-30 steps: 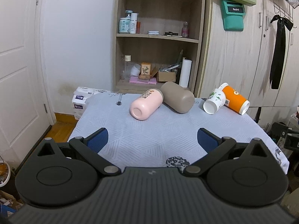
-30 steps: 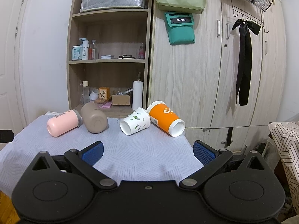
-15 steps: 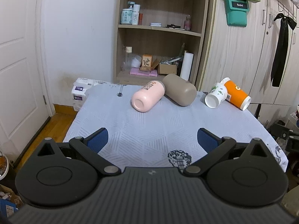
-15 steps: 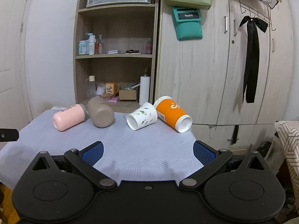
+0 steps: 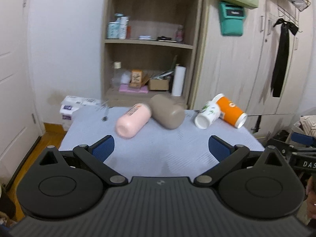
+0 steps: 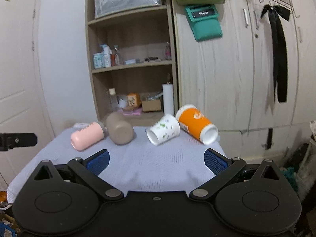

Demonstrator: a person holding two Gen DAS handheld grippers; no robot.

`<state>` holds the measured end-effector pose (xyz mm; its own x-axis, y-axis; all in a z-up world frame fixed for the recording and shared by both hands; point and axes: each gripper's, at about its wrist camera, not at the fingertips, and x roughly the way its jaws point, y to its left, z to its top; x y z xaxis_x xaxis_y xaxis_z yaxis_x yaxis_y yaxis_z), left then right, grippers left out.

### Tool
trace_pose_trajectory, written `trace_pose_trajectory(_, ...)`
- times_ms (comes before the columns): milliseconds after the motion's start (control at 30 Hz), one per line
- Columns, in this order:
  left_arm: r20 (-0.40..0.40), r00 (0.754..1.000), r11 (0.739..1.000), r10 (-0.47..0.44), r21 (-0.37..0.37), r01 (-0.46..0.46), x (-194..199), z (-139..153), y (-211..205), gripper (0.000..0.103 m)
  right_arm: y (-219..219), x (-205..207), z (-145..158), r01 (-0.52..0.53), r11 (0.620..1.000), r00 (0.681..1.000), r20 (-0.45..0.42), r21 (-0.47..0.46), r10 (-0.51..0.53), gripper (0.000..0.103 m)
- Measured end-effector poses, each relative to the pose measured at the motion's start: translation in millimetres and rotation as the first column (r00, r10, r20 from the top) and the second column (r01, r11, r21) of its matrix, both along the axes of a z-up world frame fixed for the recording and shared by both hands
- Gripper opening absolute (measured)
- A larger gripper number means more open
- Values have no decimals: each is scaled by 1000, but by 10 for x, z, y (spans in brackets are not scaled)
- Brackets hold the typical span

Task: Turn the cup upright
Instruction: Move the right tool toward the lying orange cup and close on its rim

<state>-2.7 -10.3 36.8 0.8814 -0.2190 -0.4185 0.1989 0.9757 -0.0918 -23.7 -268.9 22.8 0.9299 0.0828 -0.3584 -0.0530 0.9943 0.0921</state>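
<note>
Several cups lie on their sides on a table with a pale blue cloth (image 5: 177,144): a pink cup (image 5: 132,122) (image 6: 86,136), a taupe cup (image 5: 167,113) (image 6: 120,131), a white cup with green print (image 5: 207,114) (image 6: 163,129) and an orange cup (image 5: 231,111) (image 6: 196,127). My left gripper (image 5: 161,149) is open and empty, at the near edge of the table, well short of the pink cup. My right gripper (image 6: 156,161) is open and empty, at the near right of the table, short of the white cup.
A wooden shelf unit (image 5: 150,45) with bottles and boxes stands behind the table. Light wood wardrobe doors (image 5: 256,59) stand to the right, a white door (image 5: 11,79) to the left. Tissue packs (image 5: 69,106) lie at the table's far left corner.
Both grippers have moved and tilted, so the cups sit lower and closer in view. The right view has rolled slightly. No cup has moved; both grippers stay open.
</note>
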Motion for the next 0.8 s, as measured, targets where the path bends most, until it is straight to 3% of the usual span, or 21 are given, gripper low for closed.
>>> trace_pose_trajectory(167, 31, 998, 996, -63, 61, 61, 226, 117, -408, 103, -300, 210, 57, -45, 999, 999, 11, 19, 44, 103)
trace_pose_trajectory(333, -39, 987, 988, -154, -13, 153, 595, 52, -806, 103, -632, 477, -65, -23, 997, 1000, -17, 68, 24, 103)
trace_pose_trajectory(533, -122, 971, 978, -206, 7, 208, 1087, -136, -1420, 101, -903, 719, -158, -57, 998, 998, -42, -8, 57, 103)
trace_pose_trajectory(667, -183, 949, 966, -256, -77, 246, 1396, -254, -1696, 100, -1026, 867, -146, -113, 992, 993, -33, -55, 112, 103)
trace_pose_trajectory(800, -212, 944, 966, -254, -104, 237, 1667, -355, -1951, 99, -1100, 1125, -204, -139, 982, 990, -33, -129, 136, 103)
